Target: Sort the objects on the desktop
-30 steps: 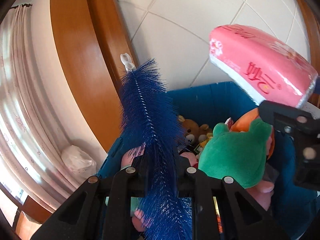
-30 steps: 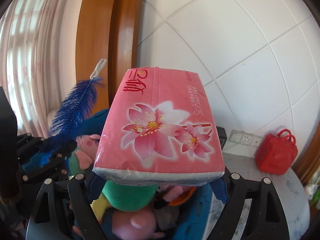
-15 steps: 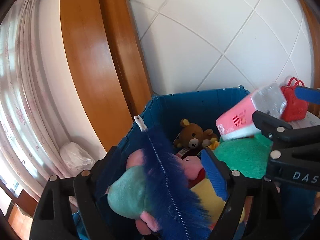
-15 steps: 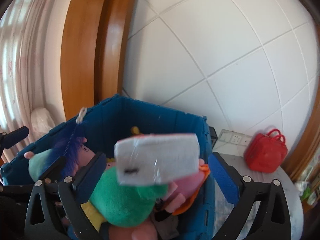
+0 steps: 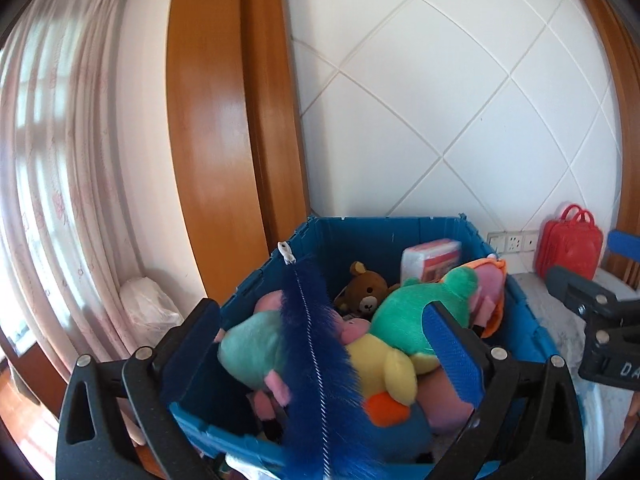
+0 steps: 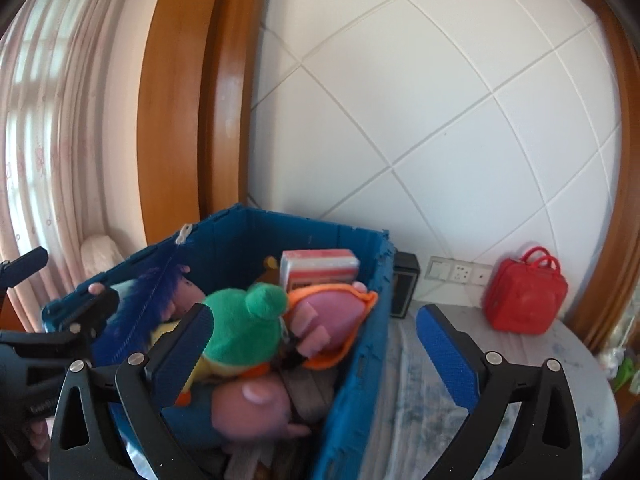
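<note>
The left gripper (image 5: 320,348), its jaws opening, and the right gripper (image 6: 316,344), spread wide, are both seen empty over the blue plastic crate (image 5: 400,232), where the blue bristle brush (image 5: 312,344) and pink tissue pack (image 6: 318,270) are laid among plush toys (image 5: 416,320).

Brush (image 5: 316,344) and tissue pack (image 6: 318,270) dropped into bin (image 6: 352,380).

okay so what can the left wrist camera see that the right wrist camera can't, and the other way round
Only the left wrist view shows the brown teddy bear and the yellow plush. Only the right wrist view shows the small black box behind the bin. Both show the blue bin, blue brush, pink tissue pack, green plush and red bag.
</note>
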{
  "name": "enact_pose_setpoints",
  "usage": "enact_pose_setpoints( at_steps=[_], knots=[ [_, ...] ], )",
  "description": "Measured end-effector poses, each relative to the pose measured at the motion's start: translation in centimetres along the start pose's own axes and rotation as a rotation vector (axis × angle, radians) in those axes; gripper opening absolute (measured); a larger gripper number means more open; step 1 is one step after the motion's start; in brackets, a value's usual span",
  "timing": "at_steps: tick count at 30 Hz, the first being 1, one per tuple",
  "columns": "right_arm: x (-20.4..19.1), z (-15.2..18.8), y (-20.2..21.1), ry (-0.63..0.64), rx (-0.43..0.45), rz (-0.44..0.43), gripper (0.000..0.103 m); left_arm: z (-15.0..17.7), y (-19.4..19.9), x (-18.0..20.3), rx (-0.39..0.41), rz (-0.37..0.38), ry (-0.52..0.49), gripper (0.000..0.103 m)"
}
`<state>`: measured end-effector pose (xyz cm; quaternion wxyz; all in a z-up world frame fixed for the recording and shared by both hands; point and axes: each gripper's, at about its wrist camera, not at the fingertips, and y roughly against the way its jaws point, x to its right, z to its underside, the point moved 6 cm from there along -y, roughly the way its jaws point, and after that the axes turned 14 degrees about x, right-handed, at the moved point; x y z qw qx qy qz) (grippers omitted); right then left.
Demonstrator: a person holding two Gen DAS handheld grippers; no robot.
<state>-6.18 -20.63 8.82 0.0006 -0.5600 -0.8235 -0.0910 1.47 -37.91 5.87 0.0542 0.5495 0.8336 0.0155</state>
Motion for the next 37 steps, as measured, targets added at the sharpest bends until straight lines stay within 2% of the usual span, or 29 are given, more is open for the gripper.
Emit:
enact_pose_setpoints(
  at_steps=[5, 9, 13, 16, 25, 37],
  knots=[
    [3.0, 2.1, 4.6, 0.050, -0.006, 0.066, 0.103, 0.8, 3.9, 1.9, 0.023, 0.021, 0.078, 0.103],
    [4.9, 4.4, 8.1, 0.040, -0.027, 0.078, 0.103, 2.0, 7.1, 4.1, -0.002, 0.046, 0.120, 0.103],
    [6.4, 6.0, 11.0, 0.013, -0.043, 0.104, 0.103, 3.1, 9.7, 6.4, -0.029, 0.115, 0.113, 0.102],
    [7.2, 7.1, 12.8, 0.003, -0.056, 0.112, 0.103, 3.8, 11.3, 8.1, -0.055, 0.127, 0.081, 0.103],
    [8.5, 9.3, 16.0, -0.023, -0.097, 0.152, 0.103, 4.8, 15.2, 10.4, -0.096, 0.161, 0.079, 0.102],
    [10.5, 9.5, 17.6, -0.068, -0.104, 0.174, 0.103, 4.9, 16.4, 11.5, -0.103, 0.175, 0.069, 0.102]
  ],
)
